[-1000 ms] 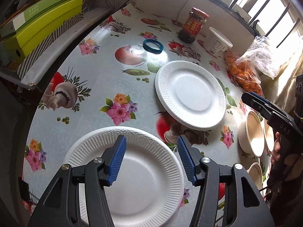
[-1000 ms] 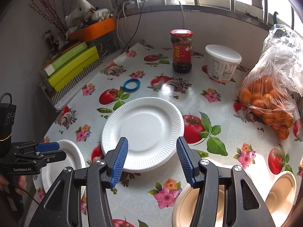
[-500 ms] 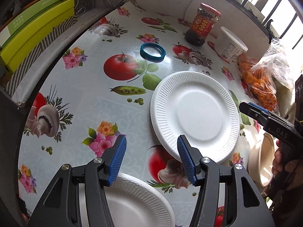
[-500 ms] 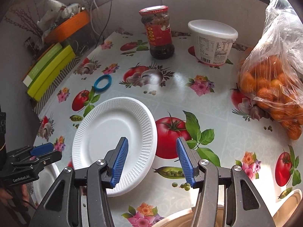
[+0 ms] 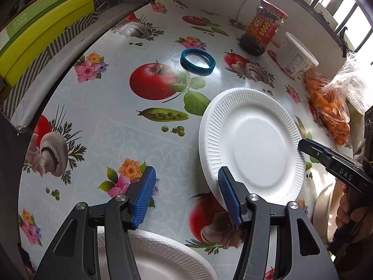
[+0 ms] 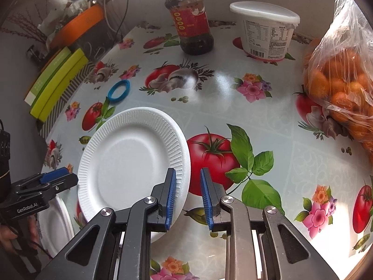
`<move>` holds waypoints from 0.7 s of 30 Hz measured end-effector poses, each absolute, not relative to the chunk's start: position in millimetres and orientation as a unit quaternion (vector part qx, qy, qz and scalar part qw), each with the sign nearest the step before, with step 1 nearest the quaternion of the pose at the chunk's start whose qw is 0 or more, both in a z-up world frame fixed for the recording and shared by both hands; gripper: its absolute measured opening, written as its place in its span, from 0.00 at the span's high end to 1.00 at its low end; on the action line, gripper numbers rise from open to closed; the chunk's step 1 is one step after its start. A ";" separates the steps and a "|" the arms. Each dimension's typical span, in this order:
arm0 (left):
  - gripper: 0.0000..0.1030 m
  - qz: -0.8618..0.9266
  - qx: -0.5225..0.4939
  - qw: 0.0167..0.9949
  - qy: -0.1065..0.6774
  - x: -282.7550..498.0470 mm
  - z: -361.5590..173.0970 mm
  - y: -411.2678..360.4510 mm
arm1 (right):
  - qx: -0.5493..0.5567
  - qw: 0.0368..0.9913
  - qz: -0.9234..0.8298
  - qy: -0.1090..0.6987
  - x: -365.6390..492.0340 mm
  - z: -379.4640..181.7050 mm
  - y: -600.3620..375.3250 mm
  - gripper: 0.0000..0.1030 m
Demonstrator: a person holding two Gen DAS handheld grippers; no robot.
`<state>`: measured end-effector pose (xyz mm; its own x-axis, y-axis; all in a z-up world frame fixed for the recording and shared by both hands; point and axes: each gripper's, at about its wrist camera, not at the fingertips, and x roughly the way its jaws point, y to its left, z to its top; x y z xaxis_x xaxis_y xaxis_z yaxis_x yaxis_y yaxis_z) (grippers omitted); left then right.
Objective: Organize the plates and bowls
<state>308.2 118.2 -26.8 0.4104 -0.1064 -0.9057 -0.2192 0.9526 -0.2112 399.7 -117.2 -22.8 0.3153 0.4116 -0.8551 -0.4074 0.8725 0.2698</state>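
Left wrist view. We are holding the left gripper with its jaws spread wide and empty above the tablecloth. One white plate is lying just ahead to the right, its near rim beside our right finger; a second plate is lying beneath the gripper body. A teal ring, sauce jar, white tub and bag of oranges are standing beyond, well apart from the plate. The right gripper is reaching the plate's far rim. Bare cloth is lying open to the left. Compared with half a second ago, the plate is sitting nearer.

Right wrist view. We are narrowing the right gripper around the plate rim: the jaws are part-closed, straddling the edge without clamping it; earlier they were wide. The left gripper is waiting at the opposite rim, over the second plate.
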 end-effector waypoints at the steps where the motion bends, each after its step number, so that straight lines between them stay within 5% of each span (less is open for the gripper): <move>1: 0.46 0.026 -0.159 0.824 0.543 309.0 -27.5 118.7 | 0.003 0.811 0.253 0.528 399.7 -23.0 -117.2 0.83; 10: 0.67 0.009 -0.175 0.825 0.537 309.8 -29.5 115.5 | 0.003 0.812 0.257 0.524 398.1 -21.4 -115.7 0.86; 21: 0.70 -0.010 -0.179 0.829 0.530 309.5 -29.6 107.2 | 0.010 0.811 0.253 0.527 395.2 -25.6 -117.8 0.86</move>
